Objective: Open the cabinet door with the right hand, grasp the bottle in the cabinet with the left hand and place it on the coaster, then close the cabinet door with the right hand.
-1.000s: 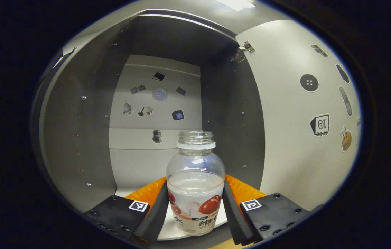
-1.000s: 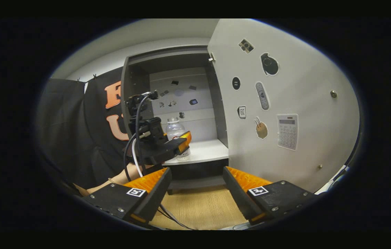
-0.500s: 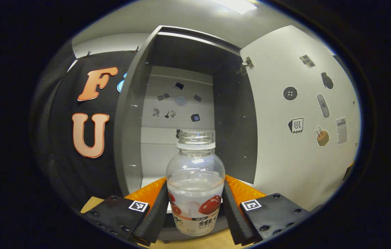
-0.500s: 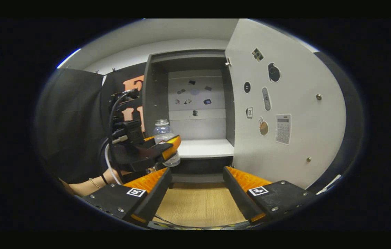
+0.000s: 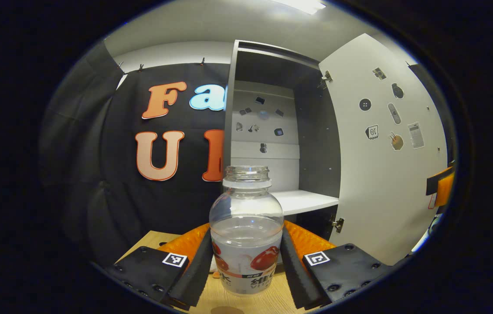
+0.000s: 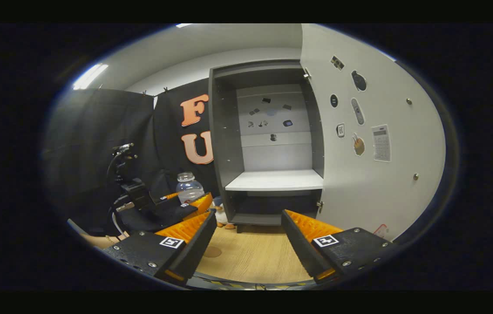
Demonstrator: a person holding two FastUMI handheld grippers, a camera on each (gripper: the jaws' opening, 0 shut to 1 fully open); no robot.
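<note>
The left gripper [image 5: 246, 261] is holding the bottle [image 5: 246, 231] upright, with one finger pressing on each side of its lower body. The bottle is clear, has no cap on it and is carrying a label with red fruit. It is sitting out in front of the cabinet [image 5: 268, 131], over the wooden table [image 5: 211, 301], to the left of the cabinet's opening. In the right gripper view the same gripper [image 6: 185, 207] and bottle [image 6: 188, 187] are showing at the left, low down near the table, with the black cloth wall behind them.

The right gripper [image 6: 248, 237] is hanging over the table with its fingers spread wide and nothing between them, facing the cabinet from a little way off. A small round coaster [image 6: 212, 251] is lying on the table just ahead of its left finger. The cabinet door [image 6: 372, 144] is standing wide open at the right, with stickers on its inner face, and the white shelf [image 6: 274, 179] is lying bare.
</note>
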